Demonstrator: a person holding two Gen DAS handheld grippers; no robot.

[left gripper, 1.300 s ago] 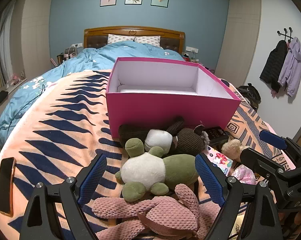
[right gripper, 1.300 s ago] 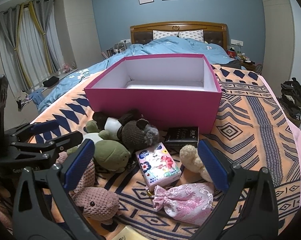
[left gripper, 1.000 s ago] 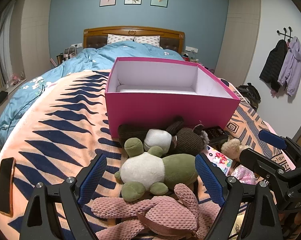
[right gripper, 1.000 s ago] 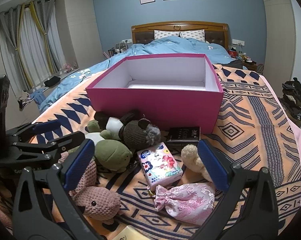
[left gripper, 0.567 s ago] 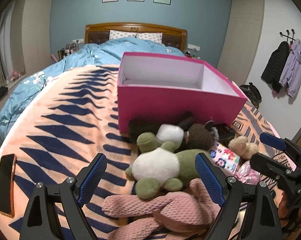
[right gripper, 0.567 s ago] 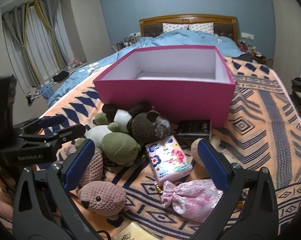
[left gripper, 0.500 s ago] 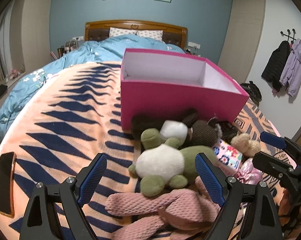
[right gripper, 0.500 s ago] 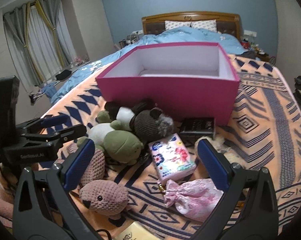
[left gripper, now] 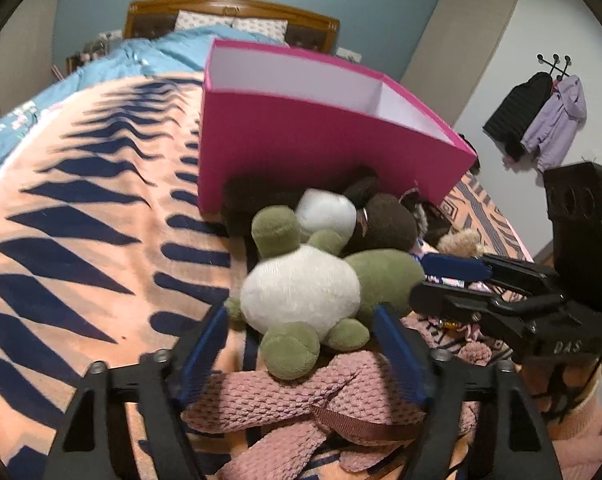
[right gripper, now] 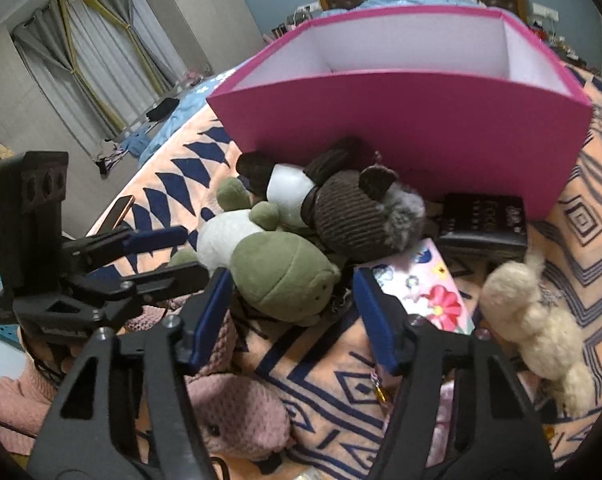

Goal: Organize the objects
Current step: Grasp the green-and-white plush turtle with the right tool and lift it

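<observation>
Pink plush [left gripper: 301, 412] half hidden by left tool [left gripper: 301, 344], box floor [right gripper: 413, 60] unseen

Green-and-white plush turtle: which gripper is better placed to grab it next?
Probably the left. The left gripper is open with the green-and-white plush turtle centred between its blue pads. The right gripper, also open, frames only its green shell end.

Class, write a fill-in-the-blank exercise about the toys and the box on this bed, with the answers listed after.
1. The open box behind the toys is ____ outside.
2. The turtle plush has a ____ belly.
3. The left gripper and the right gripper both have their jaws ____.
4. The knitted bunny nearest the camera is ____.

Answers: pink; white; open; pink
</observation>
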